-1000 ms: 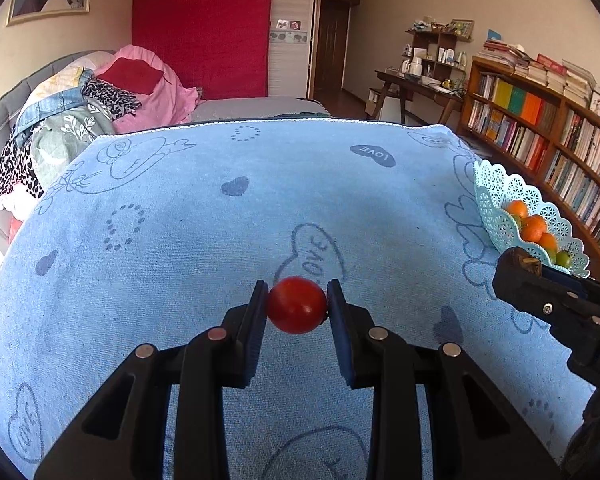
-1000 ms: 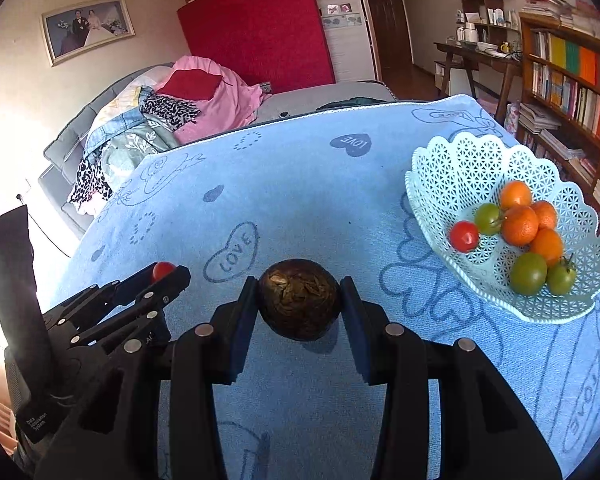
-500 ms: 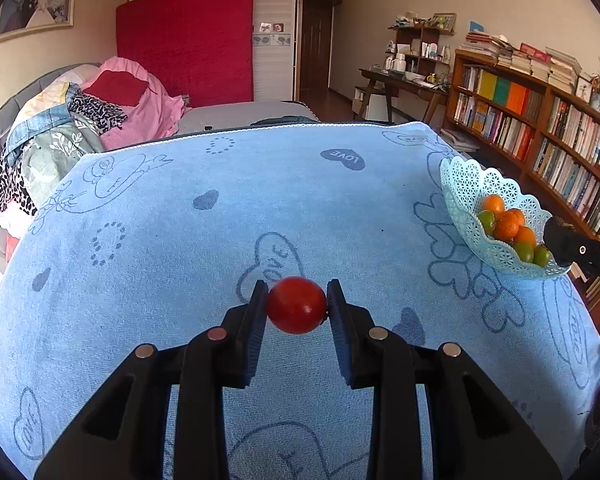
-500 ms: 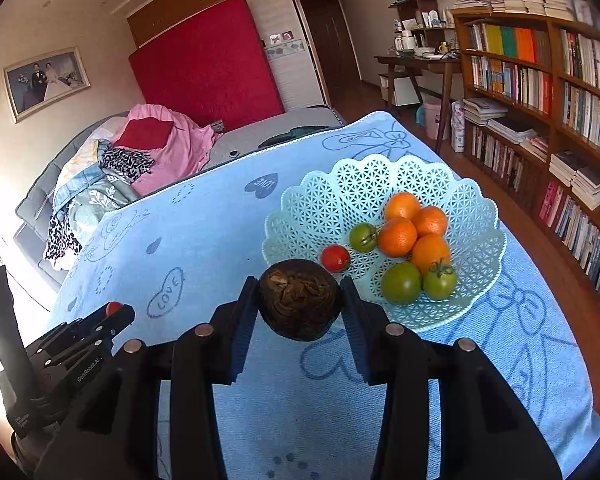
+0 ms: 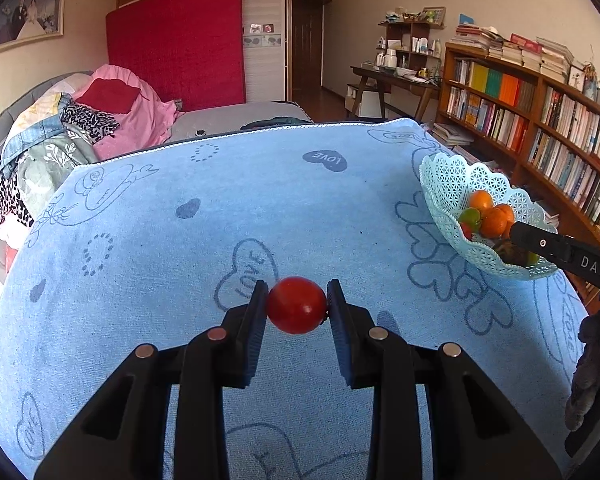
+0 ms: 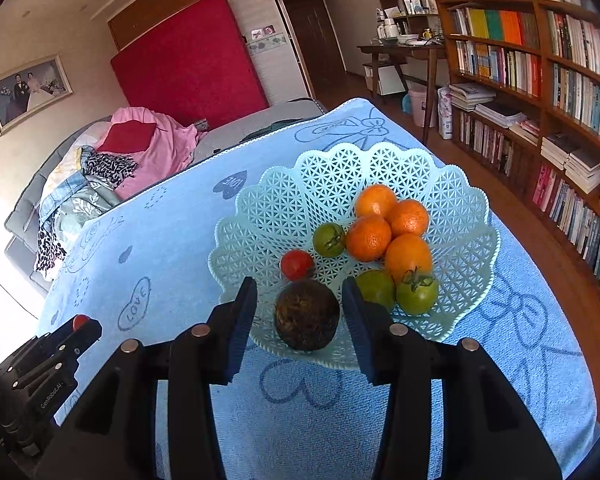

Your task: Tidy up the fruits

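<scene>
1. Where the lattice basket (image 6: 452, 184) sits on the blue towel (image 6: 172, 248), the right gripper (image 6: 300, 312) hangs over its near rim with its fingers spread wide, gaps showing on both sides of the brown fruit (image 6: 306, 316).
2. Brown fruit: round, dull, rough and fibrous at the top; it lies inside the basket against the near wall, touching neither ribbed pad.
3. Basket: pale mint plastic, openwork lattice, scalloped petal-like rim, shallow bowl form.
4. Inside the basket, beyond the brown fruit: one small glossy red tomato (image 6: 297, 264); a cluster of four oranges (image 6: 368, 238) with pebbled skin, touching one another; three smooth green tomatoes (image 6: 417, 294), one with a dry star-shaped calyx, one half hidden behind the right finger.
5. Left gripper (image 5: 297, 306): clamped on a red cherry tomato (image 5: 297, 305), which is smooth, shiny and near-spherical, pinched between two black ribbed pads. It is held above the towel, well apart from the basket, on the basket's left in the left wrist view.
6. Towel: soft terry weave, light blue, printed with dark blue hearts, "LOVE" lettering and bow outlines; it covers the whole surface under the basket.
7. Beyond the basket: wooden bookshelf (image 6: 540, 80) packed with books. Left of the basket, far off: heaped clothes (image 5: 60, 140) and a flat red panel (image 5: 176, 40).
</scene>
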Motion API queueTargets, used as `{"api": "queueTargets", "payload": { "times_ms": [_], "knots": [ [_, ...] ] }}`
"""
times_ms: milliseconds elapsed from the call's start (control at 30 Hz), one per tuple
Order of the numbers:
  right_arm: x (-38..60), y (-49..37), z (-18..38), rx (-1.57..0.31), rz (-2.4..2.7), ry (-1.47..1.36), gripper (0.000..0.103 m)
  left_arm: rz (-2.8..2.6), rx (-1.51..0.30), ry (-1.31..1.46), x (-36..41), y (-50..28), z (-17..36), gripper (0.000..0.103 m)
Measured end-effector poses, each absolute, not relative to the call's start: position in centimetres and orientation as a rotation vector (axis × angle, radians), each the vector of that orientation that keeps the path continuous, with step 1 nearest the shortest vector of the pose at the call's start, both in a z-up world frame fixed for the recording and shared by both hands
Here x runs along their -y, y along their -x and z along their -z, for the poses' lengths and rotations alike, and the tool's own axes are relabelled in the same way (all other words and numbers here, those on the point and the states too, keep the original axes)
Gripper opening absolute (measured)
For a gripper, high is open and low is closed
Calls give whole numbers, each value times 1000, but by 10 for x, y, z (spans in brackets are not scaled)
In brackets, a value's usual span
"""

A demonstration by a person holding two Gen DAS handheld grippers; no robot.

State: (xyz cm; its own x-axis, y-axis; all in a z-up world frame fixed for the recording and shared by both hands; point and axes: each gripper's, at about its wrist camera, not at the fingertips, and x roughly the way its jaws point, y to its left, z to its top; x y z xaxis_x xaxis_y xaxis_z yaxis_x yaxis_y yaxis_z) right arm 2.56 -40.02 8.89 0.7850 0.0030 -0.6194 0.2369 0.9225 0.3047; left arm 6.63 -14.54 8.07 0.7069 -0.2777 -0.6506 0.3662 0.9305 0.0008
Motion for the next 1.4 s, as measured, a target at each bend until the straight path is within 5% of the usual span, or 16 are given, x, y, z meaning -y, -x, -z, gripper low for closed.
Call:
{"api": "queueTargets", "payload": {
  "times_ms": [1000,1167,1400],
  "knots": [
    [452,25,-87,-575,203,-458,57,578,-646,-182,258,-82,-109,31],
    [454,23,-81,-589,202,-467,61,515,-732,-133,233,-96,-93,51],
    [459,27,-82,-581,218,-480,62,570,-844,-133,224,-74,-66,57]
  ]
}}
